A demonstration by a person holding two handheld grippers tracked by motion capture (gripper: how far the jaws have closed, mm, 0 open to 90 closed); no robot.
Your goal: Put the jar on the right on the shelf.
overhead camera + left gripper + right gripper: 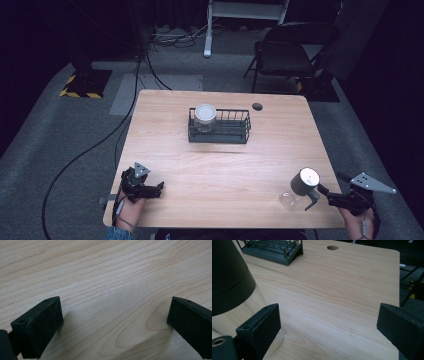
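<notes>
A glass jar with a dark grey cap [301, 184] stands near the table's front right corner. My right gripper [317, 196] sits just to its right, open, with the jar outside the jaws. In the right gripper view [329, 332] the jar [229, 282] rises beside the left jaw and bare wood lies between the jaws. A black wire basket [235, 122] stands at the table's middle back, with a white-lidded jar [205, 116] in its left end. At the front left my left gripper [159, 190] rests open; its own view [115, 325] has plain tabletop between the pads.
A round cable hole [257, 106] is in the table behind the basket's right end, also seen in the right gripper view [332, 247]. The basket's corner [274, 252] lies far ahead of the jar. A folding chair [287, 50] and floor cables [100, 145] lie beyond the table.
</notes>
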